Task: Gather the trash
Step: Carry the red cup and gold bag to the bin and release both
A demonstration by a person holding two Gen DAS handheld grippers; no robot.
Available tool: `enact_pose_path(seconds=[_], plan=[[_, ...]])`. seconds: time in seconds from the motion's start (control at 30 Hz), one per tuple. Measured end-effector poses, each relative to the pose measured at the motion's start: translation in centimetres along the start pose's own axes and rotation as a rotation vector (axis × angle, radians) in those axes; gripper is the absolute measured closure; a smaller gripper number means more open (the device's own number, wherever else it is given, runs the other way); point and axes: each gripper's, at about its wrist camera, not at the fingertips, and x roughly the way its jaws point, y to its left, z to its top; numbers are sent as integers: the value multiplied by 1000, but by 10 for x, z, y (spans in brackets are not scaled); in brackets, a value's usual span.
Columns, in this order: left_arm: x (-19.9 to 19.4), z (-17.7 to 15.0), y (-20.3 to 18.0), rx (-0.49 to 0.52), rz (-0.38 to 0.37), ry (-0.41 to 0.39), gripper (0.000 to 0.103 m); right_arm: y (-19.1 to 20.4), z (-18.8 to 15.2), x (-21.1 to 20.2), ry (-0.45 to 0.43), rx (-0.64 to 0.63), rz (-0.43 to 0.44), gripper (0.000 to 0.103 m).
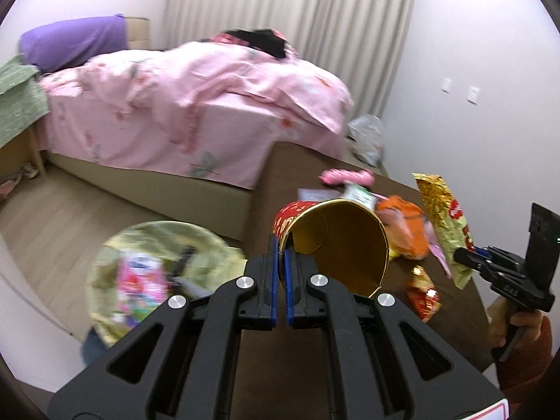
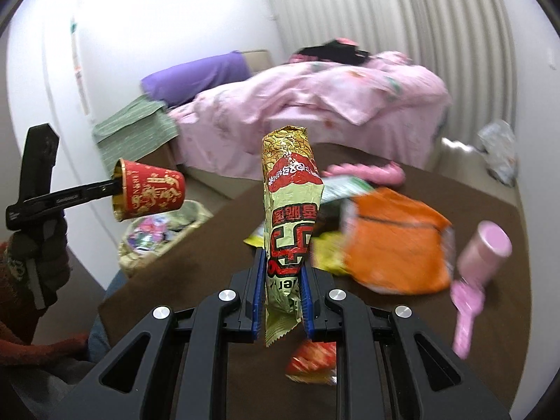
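Holding one cup (image 1: 336, 238), one wrapper (image 2: 287, 217): two grippers.

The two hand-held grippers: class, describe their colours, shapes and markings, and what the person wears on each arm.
Each hand-held gripper, left and right, has a black plastic frame with cut-out openings, round silver bolts and blue finger pads. Seen from the side, each has a black pistol-style handle with small, illegible embossed lettering. The left hand wears a dark glove and a rust-red fuzzy sleeve; the right arm has a similar sleeve.

place: home bedroom | cues: bed (image 1: 196, 105), purple pillow (image 1: 73, 43), curtain (image 1: 290, 7)
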Motion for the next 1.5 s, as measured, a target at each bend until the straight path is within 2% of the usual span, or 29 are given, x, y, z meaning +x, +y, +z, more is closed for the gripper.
enact_pose_path(seconds=[0.17, 0.33, 0.43, 0.5, 0.6, 0.7, 0.93, 1.1, 1.3, 1.5], plan=[[-17, -3, 50, -60, 129, -17, 100, 49, 29, 36, 42, -104, 110, 85], [-14, -16, 94, -102, 220, 36, 100, 104, 56, 96, 126, -190, 256, 85], [1, -25, 114, -120, 229, 92, 100, 129, 68, 147, 222, -200, 349, 85], [18, -33, 123, -126, 224, 147, 100, 143, 70, 175, 276, -221, 372, 85], [53, -47, 130, -119, 212, 243, 100, 162, 67, 219, 368, -273, 380, 85], [73, -60, 133, -106, 203, 297, 100, 169, 60, 251, 436, -294, 376, 85], [89, -66, 150, -131, 194, 314, 100, 177, 49, 305, 553, -309, 367, 85], [95, -64, 157, -151, 194, 317, 100, 172, 46, 322, 606, -303, 361, 85], [99, -68, 153, -135, 191, 337, 100, 173, 43, 315, 623, -320, 374, 85], [89, -70, 161, -177, 207, 323, 100, 179, 40, 324, 638, -333, 373, 85]])
